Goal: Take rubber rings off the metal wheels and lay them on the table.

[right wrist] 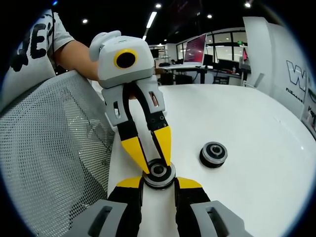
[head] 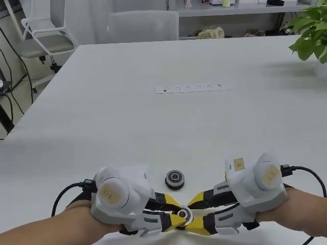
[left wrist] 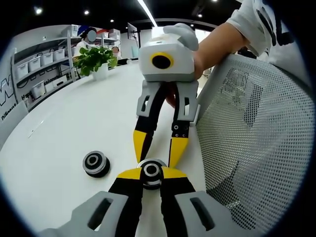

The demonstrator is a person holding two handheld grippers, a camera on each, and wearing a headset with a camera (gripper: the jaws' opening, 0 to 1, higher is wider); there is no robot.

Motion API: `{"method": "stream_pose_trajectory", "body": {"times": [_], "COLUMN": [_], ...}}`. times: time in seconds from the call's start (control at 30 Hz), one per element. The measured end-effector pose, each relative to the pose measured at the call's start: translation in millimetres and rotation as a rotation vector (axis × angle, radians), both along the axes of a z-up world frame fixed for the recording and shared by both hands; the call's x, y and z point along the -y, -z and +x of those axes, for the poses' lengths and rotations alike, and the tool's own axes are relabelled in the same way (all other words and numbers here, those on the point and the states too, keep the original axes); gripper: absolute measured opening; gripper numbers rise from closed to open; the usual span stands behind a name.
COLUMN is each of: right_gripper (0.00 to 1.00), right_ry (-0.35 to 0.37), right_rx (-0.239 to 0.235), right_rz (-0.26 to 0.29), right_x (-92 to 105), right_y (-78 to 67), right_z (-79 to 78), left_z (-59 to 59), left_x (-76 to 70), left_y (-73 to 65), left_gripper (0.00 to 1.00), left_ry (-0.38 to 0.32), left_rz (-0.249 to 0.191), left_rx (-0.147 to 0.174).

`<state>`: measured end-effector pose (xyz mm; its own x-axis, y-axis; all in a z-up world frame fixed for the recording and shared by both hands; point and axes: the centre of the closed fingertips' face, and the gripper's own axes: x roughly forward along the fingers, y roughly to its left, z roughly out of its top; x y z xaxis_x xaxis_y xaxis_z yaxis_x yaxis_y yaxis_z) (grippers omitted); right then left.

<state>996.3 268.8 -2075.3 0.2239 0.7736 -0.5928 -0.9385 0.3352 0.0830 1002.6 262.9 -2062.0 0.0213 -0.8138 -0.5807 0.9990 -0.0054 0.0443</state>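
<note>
White table (head: 153,132) is spread across the head view, with a power strip (head: 191,88) at 12 o'clock, well off, and a plant (head: 310,35) at 2 o'clock by the far edge. At 6 o'clock, close to the near edge, the left gripper (head: 172,216) and the right gripper (head: 198,216) are brought tip to tip from 9 and 3 o'clock. One held wheel (head: 184,215) is caught between them.

In each gripper view that gripper's own yellow-tipped jaws are seen pressed against opposite sides of this wheel, so both tools are judged clamped on it. Whether the wheel is lifted or resting on the surface cannot be told. A second wheel (head: 174,179) lies flat on the table just beyond, at 12 o'clock from the held one. Its dark outer band, taken to be the rubber ring (right wrist: 202,156), is not yet removed.

Several failures are to be guarded against:
- The ring may be pinned to the metal if both pairs of jaws squeeze across it, so that nothing is peeled.
- A stretched ring may be released suddenly and flung off.
- The smooth wheel may be squirted out of the jaws and lost over the near edge, where a mesh chair back (left wrist: 247,148) stands.
- The second wheel may be knocked by a swinging gripper.
</note>
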Motion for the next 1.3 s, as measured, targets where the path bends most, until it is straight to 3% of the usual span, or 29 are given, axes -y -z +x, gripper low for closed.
{"method": "stream_pose_trajectory", "body": {"times": [0.77, 1.3], "right_gripper": [0.20, 0.18], "right_ry": [-0.045, -0.015], "right_rx": [0.051, 0.010], "right_rz": [-0.047, -0.034], "right_x": [2.6, 5.3], "right_y": [1.4, 1.7], "right_z": [-1.3, -1.9], "left_z": [-0.2, -0.3], "left_x": [-0.1, -0.1], "left_y": [0.1, 0.1], "left_gripper": [0.07, 0.07], "left_ry": [-0.005, -0.010], "left_rz": [-0.004, -0.009], "left_rx": [0.001, -0.001]}}
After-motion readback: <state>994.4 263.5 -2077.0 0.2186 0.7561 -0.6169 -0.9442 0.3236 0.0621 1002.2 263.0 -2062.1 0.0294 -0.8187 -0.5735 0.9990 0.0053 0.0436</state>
